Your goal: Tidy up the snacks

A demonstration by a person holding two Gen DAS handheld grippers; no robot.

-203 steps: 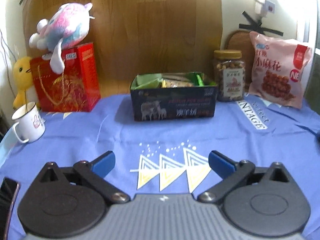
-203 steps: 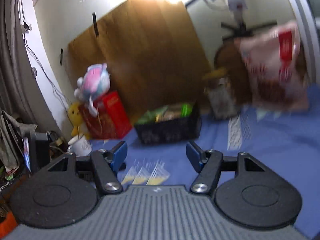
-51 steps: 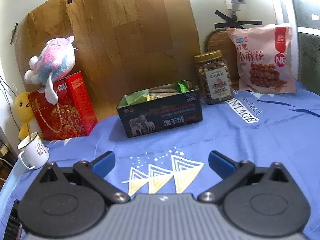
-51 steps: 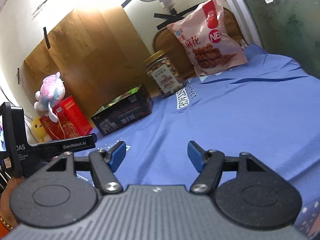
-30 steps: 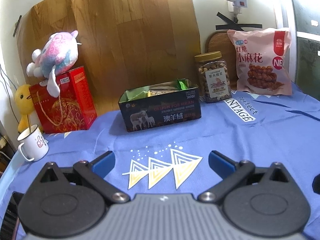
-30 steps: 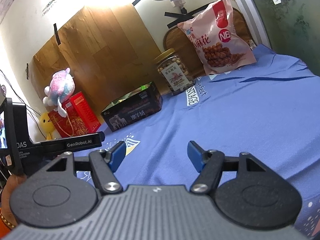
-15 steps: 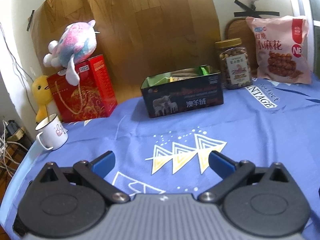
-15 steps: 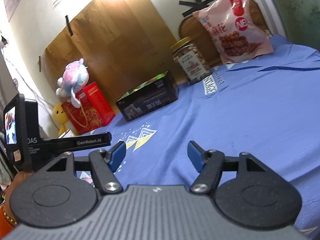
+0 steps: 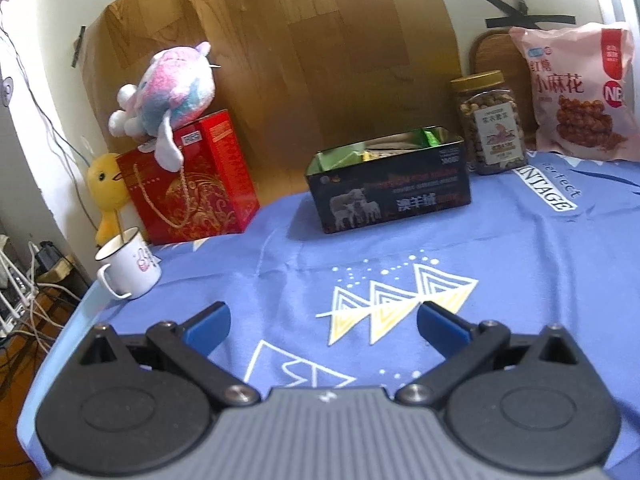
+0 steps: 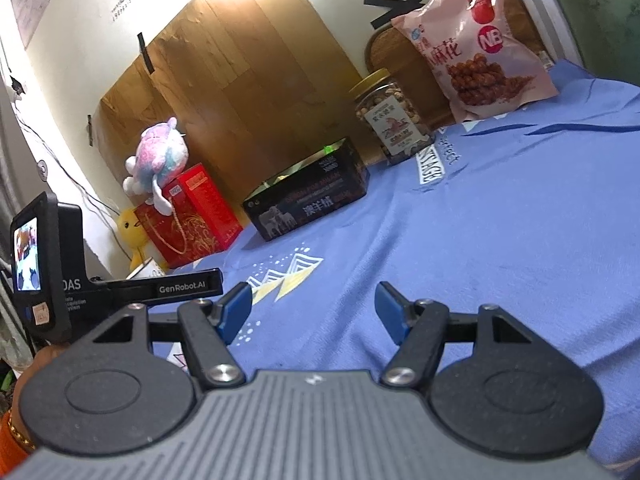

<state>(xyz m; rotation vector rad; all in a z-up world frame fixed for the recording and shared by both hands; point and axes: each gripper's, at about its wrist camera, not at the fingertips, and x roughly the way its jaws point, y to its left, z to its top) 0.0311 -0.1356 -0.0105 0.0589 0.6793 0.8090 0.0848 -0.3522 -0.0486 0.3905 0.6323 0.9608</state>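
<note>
A dark open tin box [image 9: 390, 194] holding green and yellow snack packets stands at the back of the blue cloth [image 9: 304, 248]; it also shows in the right wrist view [image 10: 308, 200]. A clear jar of nuts [image 9: 490, 122] with a gold lid stands to its right, also in the right wrist view [image 10: 390, 118]. A pink snack bag [image 9: 578, 92] leans on the wall at far right, also seen by the right wrist [image 10: 476, 44]. My left gripper [image 9: 322, 326] is open and empty, low over the cloth. My right gripper [image 10: 314, 314] is open and empty, well short of the box.
A red gift box [image 9: 192, 188] with a plush toy [image 9: 168, 92] on it stands at the back left, beside a yellow duck [image 9: 106, 184]. A white mug [image 9: 128, 268] sits near the table's left edge. The left gripper's handle [image 10: 120, 288] shows left in the right wrist view.
Both grippers have drifted left and pulled back a little, staying open. The box, jar and bag have not moved.
</note>
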